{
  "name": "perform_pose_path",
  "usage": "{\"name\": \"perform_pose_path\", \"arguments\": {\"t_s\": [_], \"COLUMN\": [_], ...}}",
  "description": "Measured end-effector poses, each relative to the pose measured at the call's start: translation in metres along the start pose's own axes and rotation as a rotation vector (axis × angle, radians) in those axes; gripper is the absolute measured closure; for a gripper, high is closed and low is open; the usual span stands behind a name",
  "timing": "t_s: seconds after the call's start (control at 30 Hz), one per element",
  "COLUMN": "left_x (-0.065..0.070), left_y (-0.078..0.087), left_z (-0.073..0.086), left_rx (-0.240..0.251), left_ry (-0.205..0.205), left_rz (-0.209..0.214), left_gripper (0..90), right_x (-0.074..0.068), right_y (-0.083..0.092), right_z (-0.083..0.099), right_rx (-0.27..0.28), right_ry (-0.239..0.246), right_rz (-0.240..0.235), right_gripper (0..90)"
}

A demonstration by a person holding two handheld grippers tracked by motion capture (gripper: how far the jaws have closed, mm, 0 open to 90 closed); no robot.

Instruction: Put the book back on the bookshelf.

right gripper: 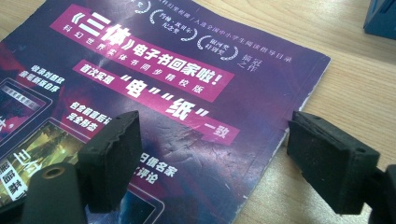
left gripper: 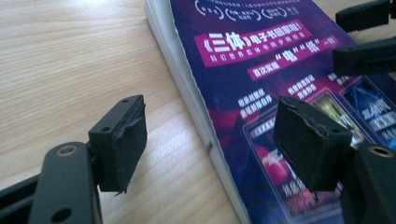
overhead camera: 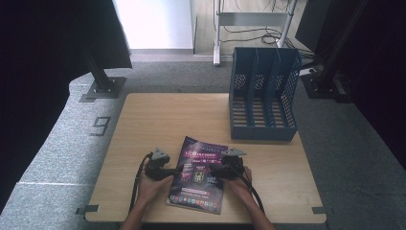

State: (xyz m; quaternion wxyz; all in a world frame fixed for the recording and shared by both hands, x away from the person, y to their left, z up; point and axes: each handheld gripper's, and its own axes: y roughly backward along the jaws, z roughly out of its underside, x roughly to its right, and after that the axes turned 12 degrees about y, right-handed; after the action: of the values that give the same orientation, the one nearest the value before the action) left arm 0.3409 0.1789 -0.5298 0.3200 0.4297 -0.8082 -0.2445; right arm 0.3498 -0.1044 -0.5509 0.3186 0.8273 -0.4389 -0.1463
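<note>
A purple magazine (overhead camera: 198, 175) lying flat on the worktop (overhead camera: 143, 124) is straddled at opposite edges by the left gripper (left gripper: 210, 144) and right gripper (right gripper: 212, 158), fingers wide

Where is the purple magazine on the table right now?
In the high view the purple magazine lies flat at the wooden table's near edge, between the left gripper and right gripper.

black two-jaw tools (overhead camera: 178, 170) — grey three-cornered plates, trailing black cables, worn pads

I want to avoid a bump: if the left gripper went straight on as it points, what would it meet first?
Probably the magazine: the left gripper straddles its near edge, jaws open, tilted down at it.
</note>
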Motion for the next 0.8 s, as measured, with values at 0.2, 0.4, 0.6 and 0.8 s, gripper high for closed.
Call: {"name": "perform_pose_path", "arguments": {"t_s": [0.2,0.4,0.6,0.8], "left_x": [0.006,0.011,0.013,0.013], "left_y": [-0.007,-0.019,-0.03,-0.035], "left_z": [-0.009,-0.013,-0.017,-0.02], "left_rx": [-0.009,-0.021,-0.039,-0.024], "left_ry": [0.002,-0.009,-0.021,-0.021], "left_rz": [0.02,0.024,0.025,0.016], "left_gripper": [25.4,24.9,24.6,24.5], "right_x": [0.001,0.001,0.001,0.001], "right_y": [0.001,0.001,0.001,0.001], "right_z": [0.001,0.001,0.002,0.003], "right_rx": [0.005,0.008,0.02,0.022], "right_ry": [0.0,0.001,0.006,0.007], "right_rz": [-0.003,-0.004,-0.003,-0.001], "right_gripper": [20.6,20.7,21.4,21.5]}}
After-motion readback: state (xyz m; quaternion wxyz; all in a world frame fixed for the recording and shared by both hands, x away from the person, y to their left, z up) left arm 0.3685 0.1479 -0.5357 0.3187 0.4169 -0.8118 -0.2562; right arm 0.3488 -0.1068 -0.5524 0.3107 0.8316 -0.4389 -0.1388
